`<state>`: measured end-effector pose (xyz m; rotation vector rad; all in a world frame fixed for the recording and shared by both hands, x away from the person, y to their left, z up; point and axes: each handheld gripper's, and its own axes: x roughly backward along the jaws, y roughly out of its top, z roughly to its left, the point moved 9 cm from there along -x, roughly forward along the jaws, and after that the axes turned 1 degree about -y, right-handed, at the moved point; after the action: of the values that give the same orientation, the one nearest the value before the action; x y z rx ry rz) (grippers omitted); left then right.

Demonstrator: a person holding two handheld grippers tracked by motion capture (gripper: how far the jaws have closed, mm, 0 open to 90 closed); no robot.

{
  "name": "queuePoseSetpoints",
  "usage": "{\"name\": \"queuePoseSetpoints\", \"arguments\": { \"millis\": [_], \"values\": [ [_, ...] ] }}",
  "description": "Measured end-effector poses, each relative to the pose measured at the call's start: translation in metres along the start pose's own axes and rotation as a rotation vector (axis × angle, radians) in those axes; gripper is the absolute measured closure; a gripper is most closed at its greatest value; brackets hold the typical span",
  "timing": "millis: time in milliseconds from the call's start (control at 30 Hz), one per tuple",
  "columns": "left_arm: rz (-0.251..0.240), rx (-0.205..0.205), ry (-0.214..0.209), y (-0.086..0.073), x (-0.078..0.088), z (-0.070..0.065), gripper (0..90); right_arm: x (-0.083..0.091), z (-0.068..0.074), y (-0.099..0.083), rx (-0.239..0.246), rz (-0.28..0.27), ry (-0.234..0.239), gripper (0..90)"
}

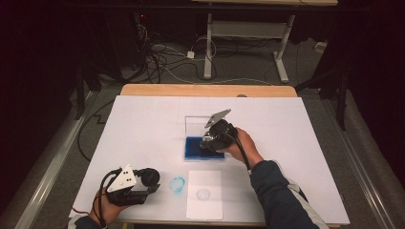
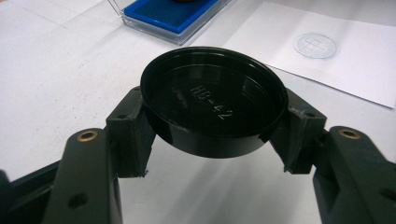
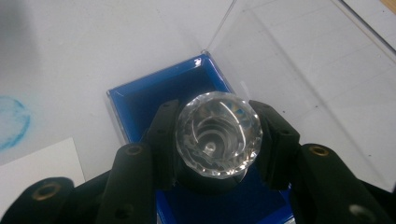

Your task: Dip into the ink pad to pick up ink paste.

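Observation:
My left gripper [image 1: 152,180] is shut on a round black cap [image 2: 214,100] marked HB-42, held just above the white table near its front left. My right gripper [image 1: 208,142] is shut on a stamp with a clear faceted knob [image 3: 218,134], held upright over the blue ink pad [image 3: 140,105] in its clear case [image 1: 204,138]. In the high view the stamp's lower end meets the pad [image 1: 193,147]. A white sheet [image 1: 205,194] with a faint round stamp print [image 1: 203,193] lies at the front middle; the left gripper view shows that print [image 2: 315,45] on the sheet.
A blue ink smudge [image 1: 177,184] marks the table left of the sheet. The clear lid [image 3: 299,60] of the ink pad case stands open behind the pad. The white cover spans the table, with a wooden edge [image 1: 208,89] at the far side.

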<state>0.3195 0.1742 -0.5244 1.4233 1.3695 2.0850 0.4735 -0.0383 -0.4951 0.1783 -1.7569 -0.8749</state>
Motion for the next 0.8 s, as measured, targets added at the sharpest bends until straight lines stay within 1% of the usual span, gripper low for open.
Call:
{"name": "queuePoseSetpoints", "arguments": {
  "millis": [33,267,400,500,633,767,800],
  "values": [
    [0.001,-0.001,-0.001,0.0,0.0,0.0,36.6,0.0,0.0,0.0,0.009,-0.002,-0.001,57.3],
    [-0.002,0.0,-0.001,0.0,0.0,0.0,36.6,-0.002,0.0,0.001,-0.003,-0.003,-0.008,57.2],
    [-0.005,0.002,0.004,0.001,0.001,0.0,36.6,-0.001,0.0,0.001,-0.015,-0.004,-0.005,57.3],
    [-0.009,0.001,0.01,0.001,0.001,0.001,36.6,-0.001,0.0,0.001,-0.014,-0.004,-0.007,57.2],
    [-0.015,0.002,0.017,0.002,0.002,0.002,36.6,0.002,-0.001,0.0,-0.023,-0.004,-0.004,57.2],
    [-0.014,0.0,0.02,0.003,0.002,0.002,36.6,0.007,-0.002,0.002,-0.026,-0.023,-0.008,57.2],
    [-0.016,-0.001,0.021,0.003,0.002,0.002,36.6,0.008,-0.003,0.002,-0.025,-0.025,-0.016,57.2]
  ]
}}
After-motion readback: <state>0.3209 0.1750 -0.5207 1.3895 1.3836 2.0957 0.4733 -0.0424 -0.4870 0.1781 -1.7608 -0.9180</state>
